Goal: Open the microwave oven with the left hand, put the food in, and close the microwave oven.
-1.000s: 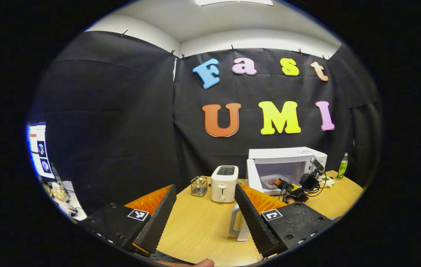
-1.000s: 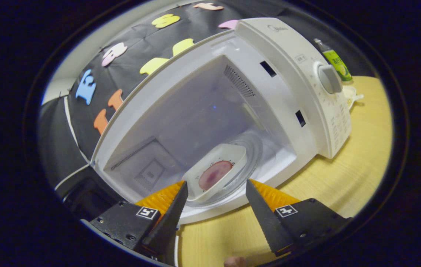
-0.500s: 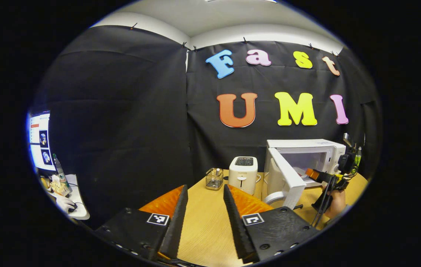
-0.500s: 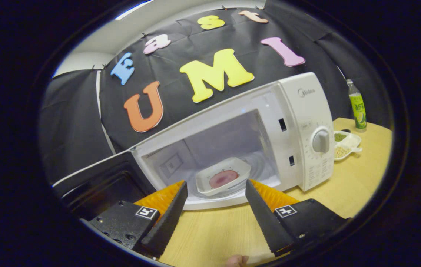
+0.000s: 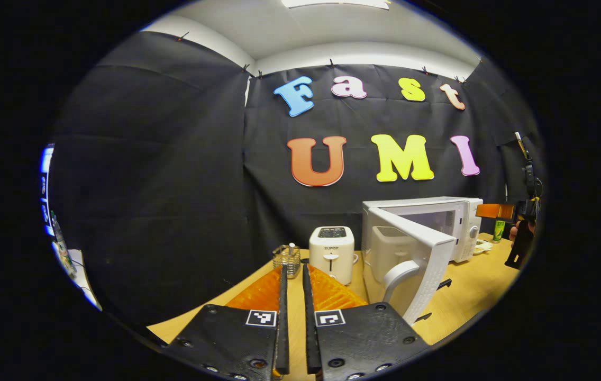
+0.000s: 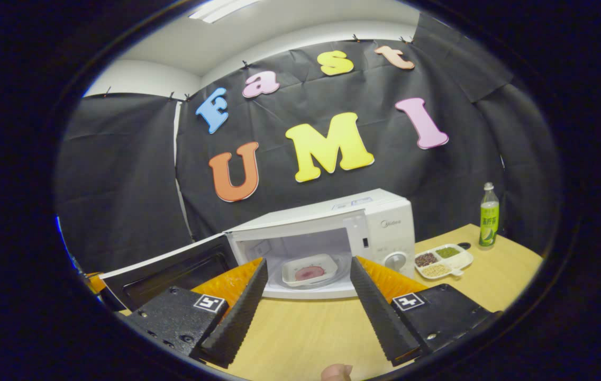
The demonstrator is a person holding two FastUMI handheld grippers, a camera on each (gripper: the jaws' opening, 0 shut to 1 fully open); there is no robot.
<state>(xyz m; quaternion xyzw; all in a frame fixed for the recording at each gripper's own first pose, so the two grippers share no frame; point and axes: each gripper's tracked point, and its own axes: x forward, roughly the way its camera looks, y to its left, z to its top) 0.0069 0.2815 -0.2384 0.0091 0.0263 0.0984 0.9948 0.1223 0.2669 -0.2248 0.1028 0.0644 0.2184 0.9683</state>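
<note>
The white microwave stands with its door swung wide to the left. Inside, a white dish with pinkish-red food rests on the glass turntable. My right gripper is open and empty, held back over the table in front of the cavity. In the left gripper view the door shows its outer face and curved handle, just right of my left gripper. Its fingers are almost together with nothing between them. The right gripper appears far off at the right edge.
A white toaster and a small wire basket stand left of the microwave. Right of it lie a sectioned tray of beans and a green bottle. The wooden table is bare in front.
My right gripper has drawn back from the cavity, leaving the dish inside. My left gripper's fingers have closed from wide apart to nearly touching, and its view has swung toward the door.
</note>
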